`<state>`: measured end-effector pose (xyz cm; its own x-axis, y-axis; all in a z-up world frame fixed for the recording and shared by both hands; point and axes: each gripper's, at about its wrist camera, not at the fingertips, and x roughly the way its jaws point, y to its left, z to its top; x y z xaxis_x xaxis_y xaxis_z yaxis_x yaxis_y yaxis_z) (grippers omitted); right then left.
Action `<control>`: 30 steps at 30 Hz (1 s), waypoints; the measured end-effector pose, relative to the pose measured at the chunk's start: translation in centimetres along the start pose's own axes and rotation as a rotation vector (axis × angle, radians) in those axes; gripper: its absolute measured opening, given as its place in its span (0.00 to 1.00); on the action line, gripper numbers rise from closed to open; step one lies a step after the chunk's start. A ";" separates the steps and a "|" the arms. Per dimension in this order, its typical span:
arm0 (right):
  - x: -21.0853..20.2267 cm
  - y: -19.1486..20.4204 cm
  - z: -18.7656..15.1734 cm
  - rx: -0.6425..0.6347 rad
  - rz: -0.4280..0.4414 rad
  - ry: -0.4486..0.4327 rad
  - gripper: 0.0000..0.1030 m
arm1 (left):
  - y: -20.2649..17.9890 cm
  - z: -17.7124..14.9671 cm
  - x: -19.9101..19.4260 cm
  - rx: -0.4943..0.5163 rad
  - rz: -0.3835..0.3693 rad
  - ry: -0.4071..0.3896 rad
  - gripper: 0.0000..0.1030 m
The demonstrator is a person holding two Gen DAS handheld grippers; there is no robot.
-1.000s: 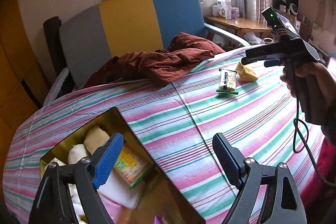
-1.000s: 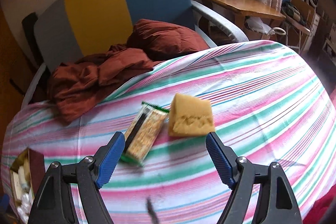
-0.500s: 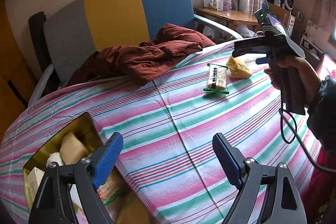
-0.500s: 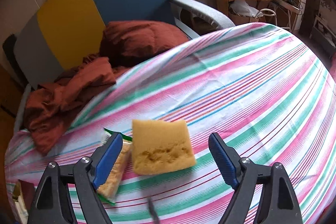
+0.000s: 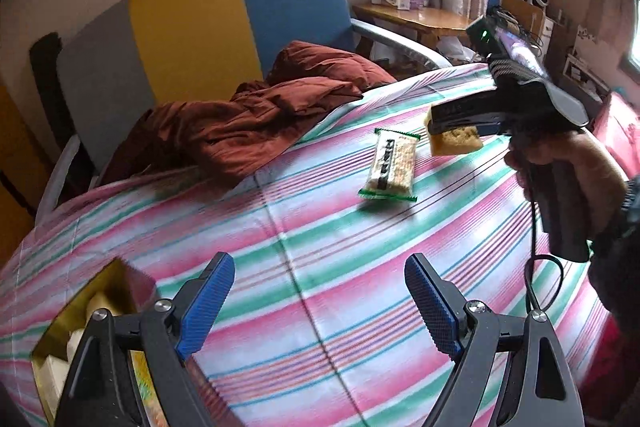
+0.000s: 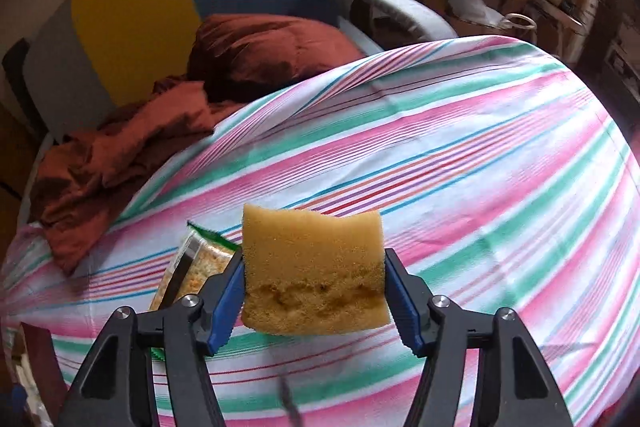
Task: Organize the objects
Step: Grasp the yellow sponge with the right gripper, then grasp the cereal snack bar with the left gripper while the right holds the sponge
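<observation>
The right claw is closing on the sponge it straddled a moment ago, pads now pressing its sides on the counter. Left claw hangs released; box awaits, I'd say.

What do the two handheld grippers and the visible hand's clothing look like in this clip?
Both the left gripper and the right gripper have black angular arms with silver bolts and ribbed blue pads. The right one has a black pistol handle, a green light and a dangling black cable. A dark sleeve covers the wrist.
</observation>
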<state>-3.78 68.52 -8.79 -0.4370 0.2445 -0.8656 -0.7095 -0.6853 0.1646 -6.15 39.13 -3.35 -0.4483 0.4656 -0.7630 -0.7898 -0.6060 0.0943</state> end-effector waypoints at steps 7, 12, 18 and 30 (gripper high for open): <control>-1.5 -2.2 0.3 0.091 0.048 -0.010 0.63 | -2.1 3.1 3.5 0.072 -0.018 0.017 0.86; -1.8 -2.0 0.7 0.084 0.056 -0.016 0.63 | -3.4 5.1 7.6 0.099 -0.037 0.052 0.86; -2.0 -2.1 0.8 0.080 0.054 -0.013 0.63 | -5.1 7.1 11.5 0.159 -0.060 0.063 0.86; -2.0 -1.8 0.8 0.060 0.054 -0.012 0.63 | -6.8 9.1 17.9 0.170 -0.099 0.124 0.76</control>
<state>-2.09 69.79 -6.94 -0.4824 0.2167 -0.8487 -0.7160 -0.6556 0.2396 -12.64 57.44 -11.77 -0.3187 0.4281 -0.8457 -0.8912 -0.4392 0.1135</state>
